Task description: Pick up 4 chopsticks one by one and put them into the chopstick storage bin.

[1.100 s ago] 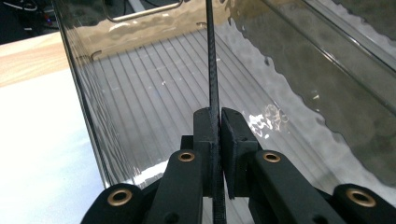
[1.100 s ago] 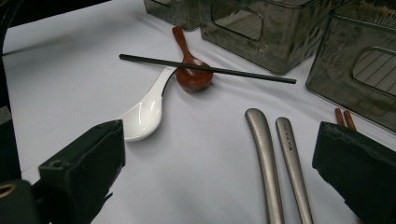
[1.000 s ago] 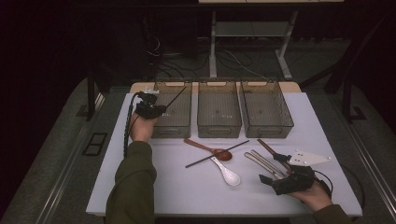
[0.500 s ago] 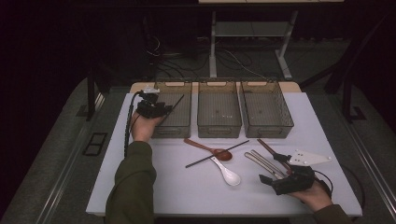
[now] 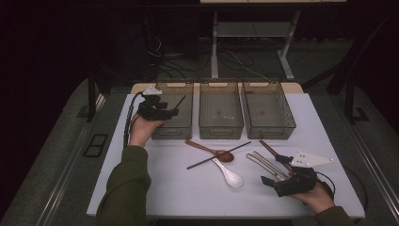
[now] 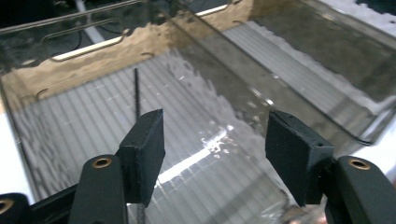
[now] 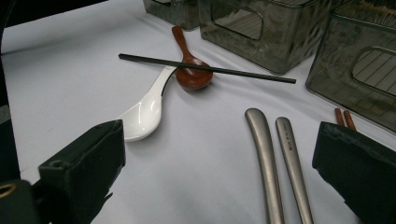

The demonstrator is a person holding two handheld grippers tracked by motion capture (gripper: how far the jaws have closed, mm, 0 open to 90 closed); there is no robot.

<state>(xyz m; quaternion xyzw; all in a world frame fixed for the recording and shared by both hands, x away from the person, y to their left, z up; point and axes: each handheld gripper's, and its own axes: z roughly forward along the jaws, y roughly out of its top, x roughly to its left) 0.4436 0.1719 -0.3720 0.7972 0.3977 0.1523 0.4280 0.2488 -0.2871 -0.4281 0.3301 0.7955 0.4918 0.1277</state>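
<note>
The left tool [image 5: 173, 112] hangs over the left bin [image 5: 184, 129], and its jaws have just been opening: the black chopstick [image 6: 137, 95] now rests against one pad only, leaning on the bin's far wall with its tip above the rim. Unpinched like that, it could tip out over the rim, or catch on the pad as the hand lifts (the stick lies hard against it). Well to the right of that bin, the right tool [image 5: 276, 175] rests open near the metal handles [image 7: 275, 154], gripping nothing.
</note>
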